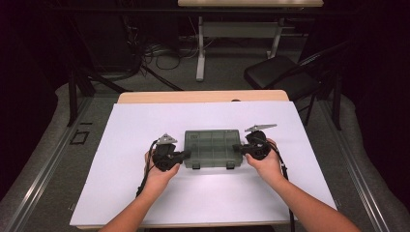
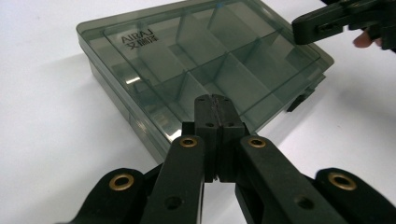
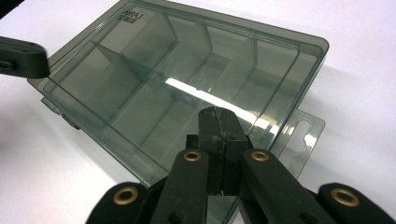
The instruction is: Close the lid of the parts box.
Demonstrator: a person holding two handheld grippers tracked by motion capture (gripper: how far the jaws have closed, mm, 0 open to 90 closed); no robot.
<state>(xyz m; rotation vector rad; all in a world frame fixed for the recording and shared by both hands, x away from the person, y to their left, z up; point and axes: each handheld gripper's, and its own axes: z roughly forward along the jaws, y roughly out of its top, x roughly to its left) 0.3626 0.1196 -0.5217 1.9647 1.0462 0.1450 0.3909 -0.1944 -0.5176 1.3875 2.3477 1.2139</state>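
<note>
A counter [image 1: 145,193] covered with a white sheet carries one thing: a smoky, see-through plastic box [image 1: 212,147] with dividers inside, lying flat near the middle, a little toward the person's side. Its lid is down, and the two dark latches [image 1: 196,166] on the front edge look fastened, though they are too small to be sure. The compartments look empty through the lid.

The person's hands come in from below and bracket the box. The left tongs [image 1: 185,154] sit at the box's left end and the right tongs [image 1: 238,148] at its right end. In the left gripper view the left tongs [image 2: 215,100] are pressed together, tips over the edge of the lid. In the right gripper view the right tongs [image 3: 218,114] are likewise pressed together, near the corner with the hanging tab [image 3: 302,135]. Neither pair pinches anything.

As a judgement, the work is at its start: the box is framed from both ends, but not yet gripped, opened, or lifted. Everything of substance remains.
</note>
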